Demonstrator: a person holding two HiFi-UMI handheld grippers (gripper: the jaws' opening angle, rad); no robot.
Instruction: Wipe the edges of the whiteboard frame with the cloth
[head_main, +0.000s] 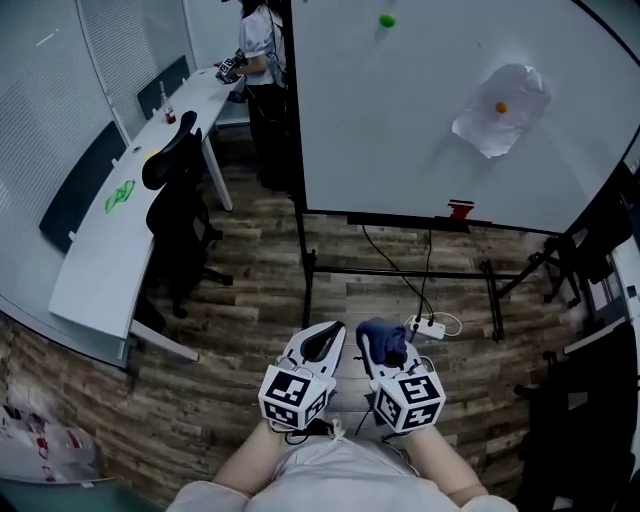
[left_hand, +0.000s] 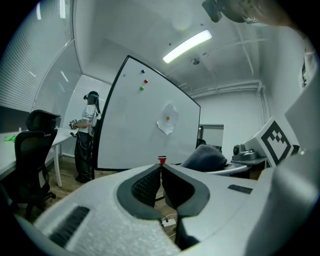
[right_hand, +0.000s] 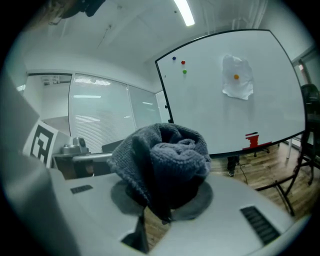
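Wood-plank floor (head_main: 250, 300), long white desk (head_main: 105, 265), black office chair (head_main: 180, 215).

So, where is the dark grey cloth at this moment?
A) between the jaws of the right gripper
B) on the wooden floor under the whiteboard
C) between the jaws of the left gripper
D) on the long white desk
A: the right gripper view shows the dark grey cloth bunched between the jaws of the right gripper, while the left gripper has its jaws together with nothing in them.
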